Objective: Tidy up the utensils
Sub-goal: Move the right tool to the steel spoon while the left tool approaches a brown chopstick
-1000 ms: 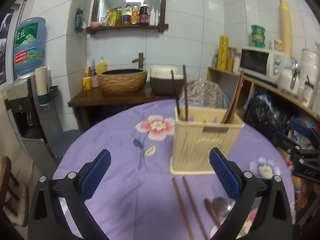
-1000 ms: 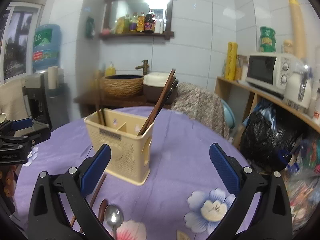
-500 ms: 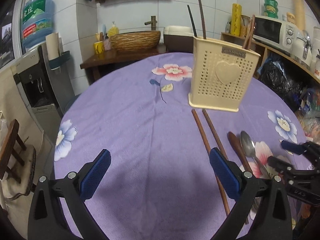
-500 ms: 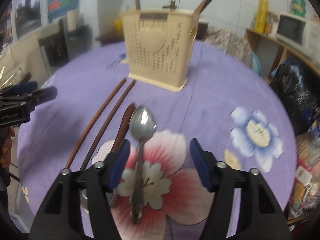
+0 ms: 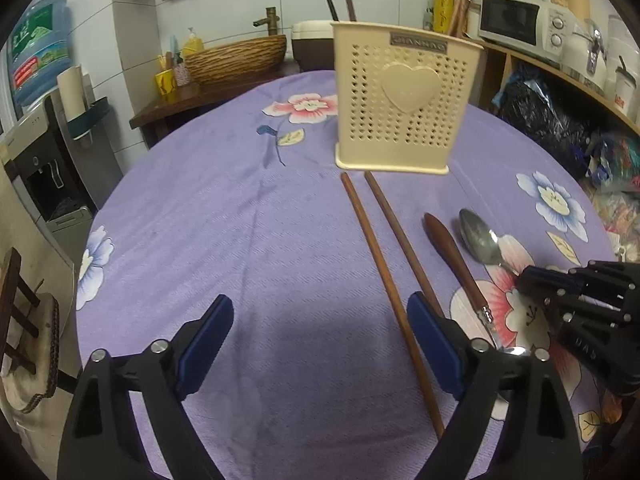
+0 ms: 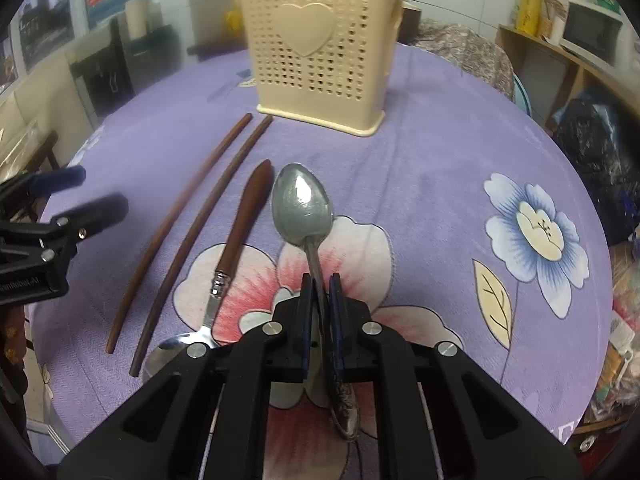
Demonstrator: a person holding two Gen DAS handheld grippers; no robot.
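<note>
A cream perforated utensil holder (image 5: 404, 100) (image 6: 320, 40) with a heart stands at the far side of the purple table and holds several dark sticks. Before it lie two brown chopsticks (image 5: 384, 264) (image 6: 192, 220), a wooden-handled spoon (image 5: 452, 252) (image 6: 240, 232) and a metal spoon (image 5: 480, 240) (image 6: 302, 208). My right gripper (image 6: 320, 280) is shut on the metal spoon's handle, the bowl pointing forward; it also shows in the left wrist view (image 5: 532, 282). My left gripper (image 5: 320, 320) is open and empty above the cloth, left of the chopsticks.
The round table has a purple flowered cloth (image 5: 240, 220). Behind stand a wooden side table with a woven basin (image 5: 236, 54), a water dispenser (image 5: 36, 92) at left, and shelves with a microwave (image 5: 520, 24) at right. A chair (image 5: 20, 312) is at the left edge.
Both grippers have dropped low toward the table. My right gripper has closed on the metal spoon's handle. My left gripper has stayed open.
</note>
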